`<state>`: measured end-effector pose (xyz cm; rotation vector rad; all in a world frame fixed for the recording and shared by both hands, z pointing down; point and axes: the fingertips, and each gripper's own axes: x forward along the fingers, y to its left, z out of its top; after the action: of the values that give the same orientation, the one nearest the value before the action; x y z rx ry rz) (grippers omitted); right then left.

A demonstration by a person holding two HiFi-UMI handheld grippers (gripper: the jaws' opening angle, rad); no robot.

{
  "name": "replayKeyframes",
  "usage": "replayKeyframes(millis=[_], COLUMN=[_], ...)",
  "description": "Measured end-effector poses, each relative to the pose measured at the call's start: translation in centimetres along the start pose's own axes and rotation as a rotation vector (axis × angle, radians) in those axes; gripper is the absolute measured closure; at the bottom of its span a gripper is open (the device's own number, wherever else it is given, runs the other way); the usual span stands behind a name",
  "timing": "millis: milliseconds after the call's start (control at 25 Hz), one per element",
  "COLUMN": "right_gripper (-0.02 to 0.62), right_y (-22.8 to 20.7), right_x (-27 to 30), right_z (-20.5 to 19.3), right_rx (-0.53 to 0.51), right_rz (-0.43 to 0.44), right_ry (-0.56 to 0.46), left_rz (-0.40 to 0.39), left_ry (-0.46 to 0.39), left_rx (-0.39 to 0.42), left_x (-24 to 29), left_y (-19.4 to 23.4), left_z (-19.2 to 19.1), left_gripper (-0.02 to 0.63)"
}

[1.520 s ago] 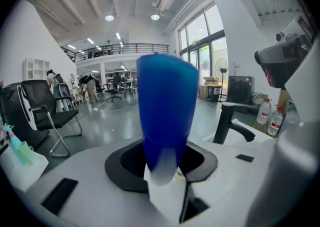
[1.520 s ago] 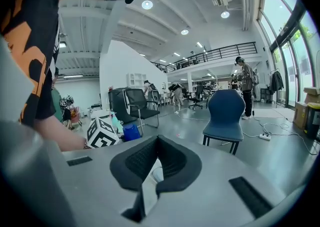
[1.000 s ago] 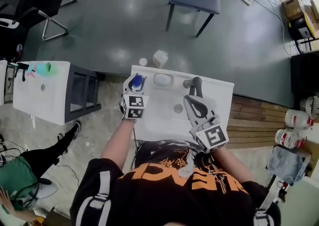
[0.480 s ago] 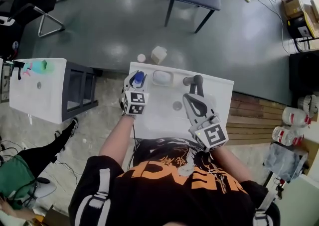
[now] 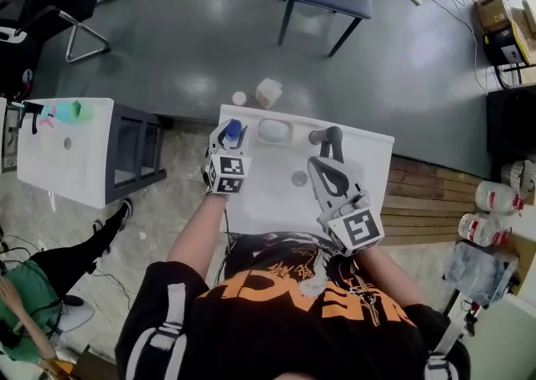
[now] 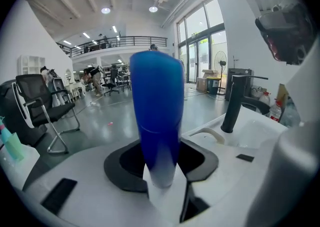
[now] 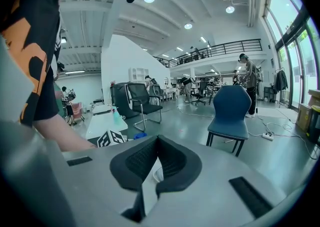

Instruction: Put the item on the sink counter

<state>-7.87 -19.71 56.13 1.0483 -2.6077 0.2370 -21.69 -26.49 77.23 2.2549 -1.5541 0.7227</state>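
Head view: the left gripper hangs over the back left corner of the white counter, clamped on the blue bottle. The right gripper sits by the faucet. Against the frames a second and half a second ago, almost nothing has moved.

Left gripper view: the bottle stands upright and the fingers pinch its pale lower end. It looks like smooth, light plastic, so likely slippery; a low hold on the body suits it. Whether its base touches the counter, I can't tell.

Right gripper view: the fingers are pressed together, holding nothing.
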Motion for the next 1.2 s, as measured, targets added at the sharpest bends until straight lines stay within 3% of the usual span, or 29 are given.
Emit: replayKeyframes(millis=[160, 360, 560, 720, 880, 1200], right_gripper=[0.581, 0.581, 0.581, 0.581, 0.581, 0.581], right_y=[0.4, 0.0, 1.7, 0.8, 1.8, 1.7], right_x=[-0.1, 0.0, -1.7, -0.9, -1.9, -4.4], right_z=[0.1, 0.3, -1.1, -0.4, 0.7, 0.5], right_rx=[-0.009, -0.032, -0.097, -0.055, -0.023, -0.043], right_rz=[0.005, -0.003, 0.030, -0.013, -0.002, -0.019], right_ry=[-0.011, -0.039, -0.030, -0.039, -0.057, -0.081], left_rz=[0.016, 0.005, -0.001, -0.007, 0.002, 0.067], left_ry=[0.005, -0.030, -0.037, -0.081, -0.096, -0.178], left_rx=[0.002, 0.020, 0.018, 0.053, 0.071, 0.080], left_x=[0.1, 0.4, -1.2, -1.4, -3.7, -7.1], left_y=[0.0, -0.3, -1.5, -0.8, -0.9, -0.6], left_z=[-0.2, 0.8, 0.2, 1.9, 2.5, 5.8], left_gripper=[0.421, 0.318, 0.316, 0.299, 0.283, 0.272])
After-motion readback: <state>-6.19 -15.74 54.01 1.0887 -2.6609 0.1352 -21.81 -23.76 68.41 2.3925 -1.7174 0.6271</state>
